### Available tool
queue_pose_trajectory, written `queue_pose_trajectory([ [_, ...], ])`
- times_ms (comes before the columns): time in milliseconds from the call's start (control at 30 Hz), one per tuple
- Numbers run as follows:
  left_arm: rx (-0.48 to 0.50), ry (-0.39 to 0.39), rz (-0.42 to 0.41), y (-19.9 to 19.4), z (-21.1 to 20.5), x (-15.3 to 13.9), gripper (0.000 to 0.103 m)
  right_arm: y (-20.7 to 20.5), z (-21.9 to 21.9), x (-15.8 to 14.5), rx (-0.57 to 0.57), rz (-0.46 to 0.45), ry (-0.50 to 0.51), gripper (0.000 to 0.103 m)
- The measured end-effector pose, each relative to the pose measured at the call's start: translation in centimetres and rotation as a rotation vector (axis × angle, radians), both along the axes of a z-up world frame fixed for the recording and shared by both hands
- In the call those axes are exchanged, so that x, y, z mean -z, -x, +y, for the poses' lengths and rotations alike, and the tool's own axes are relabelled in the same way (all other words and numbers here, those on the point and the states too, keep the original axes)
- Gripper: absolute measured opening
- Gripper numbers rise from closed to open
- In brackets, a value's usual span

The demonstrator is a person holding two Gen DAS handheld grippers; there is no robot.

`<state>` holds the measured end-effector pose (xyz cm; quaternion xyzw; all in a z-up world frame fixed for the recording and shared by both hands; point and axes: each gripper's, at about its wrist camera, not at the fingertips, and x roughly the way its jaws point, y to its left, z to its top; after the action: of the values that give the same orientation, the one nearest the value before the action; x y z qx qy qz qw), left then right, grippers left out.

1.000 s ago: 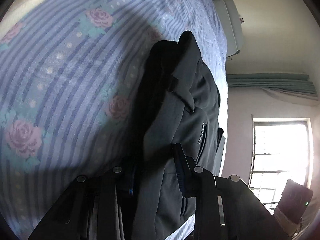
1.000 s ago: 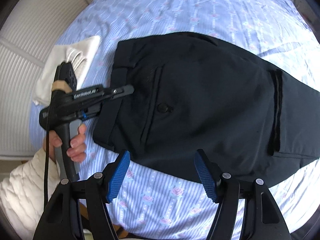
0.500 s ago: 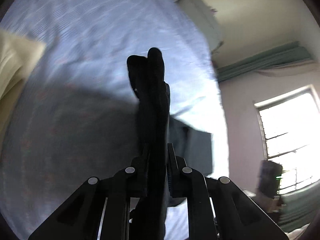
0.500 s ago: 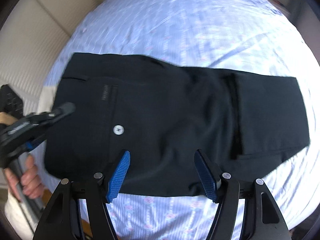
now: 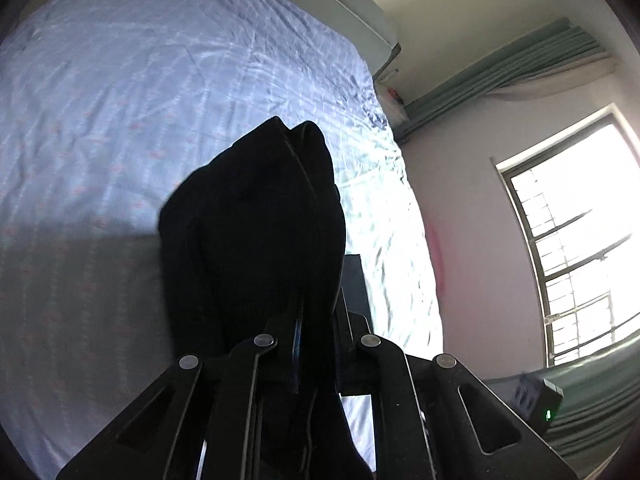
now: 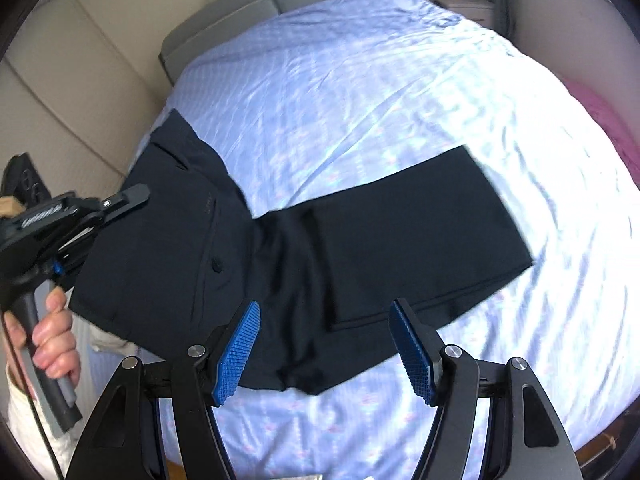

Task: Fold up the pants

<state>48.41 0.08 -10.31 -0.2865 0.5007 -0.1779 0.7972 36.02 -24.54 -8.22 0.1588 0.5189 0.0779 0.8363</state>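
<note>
Black pants (image 6: 320, 248) stretch across the blue flowered bed sheet (image 6: 360, 80). Their leg end lies flat at the right, while the waistband end at the left is lifted off the bed. My left gripper (image 6: 132, 196), held by a person's hand (image 6: 52, 332), grips that waistband. In the left wrist view the dark fabric (image 5: 260, 220) bunches up out of the left gripper (image 5: 316, 312), whose jaws are still closing tight on the cloth. My right gripper (image 6: 324, 344) hovers open above the near edge of the pants, its blue pads (image 6: 240, 348) apart with nothing between them.
A grey padded headboard (image 6: 240, 12) closes the bed's far end, with a nightstand (image 6: 468, 4) beside it. A bright window (image 5: 580, 240) and green curtain (image 5: 500, 68) are on the right wall. A dark device with a green light (image 5: 548, 404) sits below the window.
The left gripper shut on the waistband and rose, lifting that end of the pants off the bed. The right gripper pulled back and up, still open, so more of the bed shows.
</note>
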Motion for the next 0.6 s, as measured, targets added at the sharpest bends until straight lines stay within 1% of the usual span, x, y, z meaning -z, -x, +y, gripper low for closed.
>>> queue_pose_trajectory([
  [100, -0.015, -0.025, 0.017, -0.7, -4.2, -0.6, 0.012, 0.3, -3.6, 0.0, 0.024, -0.006, -0.033, 0.068],
  [133, -0.017, -0.032, 0.021, -0.6, -5.0, -0.6, 0.012, 0.2, -4.8, 0.1, 0.028, -0.006, -0.042, 0.068],
  [267, -0.014, -0.062, 0.04, -2.1, -10.9, -0.2, 0.012, -0.1, -9.7, 0.5, 0.042, -0.012, -0.066, 0.068],
  [367, 0.002, -0.099, 0.053, -3.0, -14.8, 0.3, 0.012, -0.8, -13.2, 1.1, 0.057, -0.015, -0.084, 0.068],
  [500, 0.028, -0.157, 0.114, -4.6, -20.2, 3.4, 0.012, -1.3, -17.2, 2.5, 0.087, 0.0, -0.102, 0.068],
  [600, 0.042, -0.192, 0.167, -5.4, -23.2, 6.2, 0.012, -1.6, -20.1, 3.9, 0.121, 0.017, -0.112, 0.068],
])
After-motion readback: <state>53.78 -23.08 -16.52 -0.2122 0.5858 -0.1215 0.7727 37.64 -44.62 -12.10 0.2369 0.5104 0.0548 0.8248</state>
